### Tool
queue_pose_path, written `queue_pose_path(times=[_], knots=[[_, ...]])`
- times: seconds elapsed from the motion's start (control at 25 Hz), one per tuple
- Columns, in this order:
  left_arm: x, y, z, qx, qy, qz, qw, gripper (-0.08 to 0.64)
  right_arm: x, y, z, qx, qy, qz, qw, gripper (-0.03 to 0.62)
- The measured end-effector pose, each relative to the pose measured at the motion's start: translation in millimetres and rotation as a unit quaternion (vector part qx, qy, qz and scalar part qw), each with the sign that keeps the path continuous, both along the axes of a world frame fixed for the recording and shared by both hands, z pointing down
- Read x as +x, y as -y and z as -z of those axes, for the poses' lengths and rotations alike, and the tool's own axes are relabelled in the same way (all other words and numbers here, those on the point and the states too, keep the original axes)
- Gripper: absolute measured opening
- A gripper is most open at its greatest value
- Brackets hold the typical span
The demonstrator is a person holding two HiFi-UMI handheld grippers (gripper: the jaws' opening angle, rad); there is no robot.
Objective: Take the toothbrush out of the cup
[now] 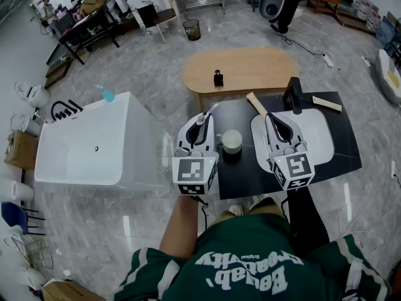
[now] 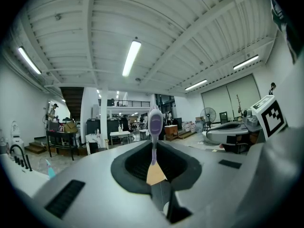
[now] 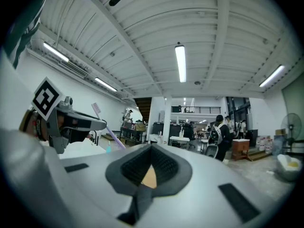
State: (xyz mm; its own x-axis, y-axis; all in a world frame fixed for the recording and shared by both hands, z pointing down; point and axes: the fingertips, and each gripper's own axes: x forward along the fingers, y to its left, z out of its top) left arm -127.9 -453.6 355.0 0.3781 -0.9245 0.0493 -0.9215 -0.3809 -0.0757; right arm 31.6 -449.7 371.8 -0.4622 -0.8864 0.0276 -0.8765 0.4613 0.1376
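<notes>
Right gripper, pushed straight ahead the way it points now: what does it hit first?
Probably nothing near: the right gripper faces open room in its own view. In the head view a wooden strip lies on the black table just past its tip, seemingly below its line; depth is unclear.

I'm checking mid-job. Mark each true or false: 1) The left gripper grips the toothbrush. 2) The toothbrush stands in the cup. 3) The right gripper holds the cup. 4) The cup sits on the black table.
1) True. The left gripper is shut on the purple toothbrush, whose bristle end sticks out past the jaws.
2) False. The toothbrush is out of the cup, held by the left gripper.
3) False. The right gripper has its jaws together with nothing between them, and it is apart from the cup.
4) True. The cup stands on the black table, between the two grippers.
</notes>
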Motion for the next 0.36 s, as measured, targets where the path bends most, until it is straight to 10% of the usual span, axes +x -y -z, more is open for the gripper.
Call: queue_pose_path(times=[0.36], knots=[[7.5,-2.0,-2.4,-0.005,0.003,-0.004,1.0000,0.032,6.0,-2.0,-0.1,0.002,-0.001,-0.003,1.000,0.003]])
